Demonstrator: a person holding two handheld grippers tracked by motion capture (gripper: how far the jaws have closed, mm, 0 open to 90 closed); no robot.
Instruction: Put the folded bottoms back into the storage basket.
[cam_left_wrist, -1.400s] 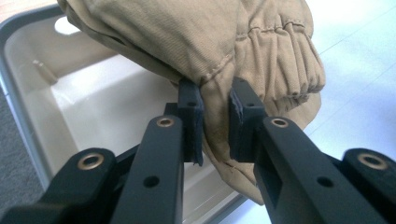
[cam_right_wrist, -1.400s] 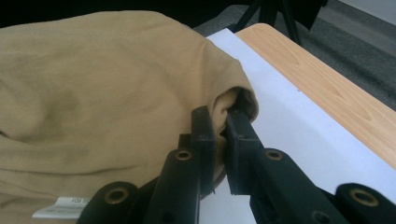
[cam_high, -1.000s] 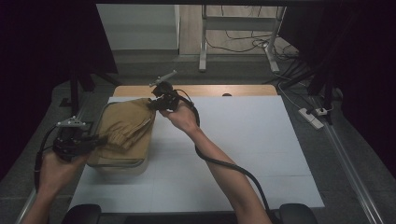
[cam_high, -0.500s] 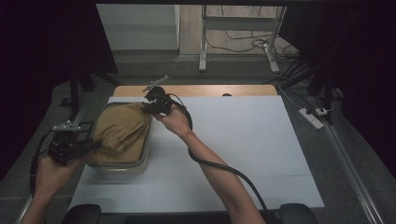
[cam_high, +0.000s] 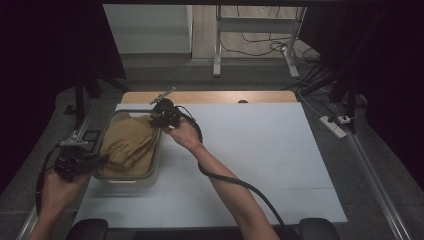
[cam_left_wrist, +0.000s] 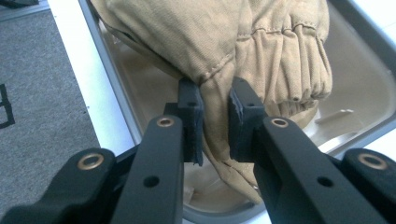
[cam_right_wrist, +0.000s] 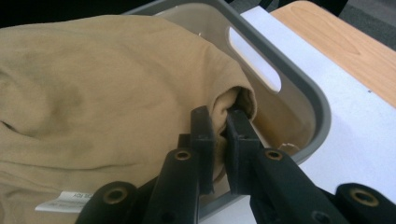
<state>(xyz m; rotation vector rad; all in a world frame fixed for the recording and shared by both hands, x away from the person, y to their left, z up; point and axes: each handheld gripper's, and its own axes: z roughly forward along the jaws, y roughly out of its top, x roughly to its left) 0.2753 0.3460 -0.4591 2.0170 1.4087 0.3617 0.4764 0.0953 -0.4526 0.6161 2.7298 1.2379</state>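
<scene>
High view: tan garment (cam_high: 129, 145) lowered into grey bin (cam_high: 156, 160) at 9 o'clock on white surface (cam_high: 260, 150); left gripper (cam_high: 92, 161) at the bin's 7 o'clock corner, right gripper (cam_high: 159, 119) at its 1 o'clock corner.

Left gripper view: jaws clamped on a gathered fold of cloth (cam_left_wrist: 261, 56) over the bin floor.

Right gripper view: jaws pinching a rolled edge (cam_right_wrist: 236, 100) inside the rim (cam_right_wrist: 299, 88).

Risk: letting go unevenly could leave cloth draped over the rim; snagging could drag the bin.
</scene>
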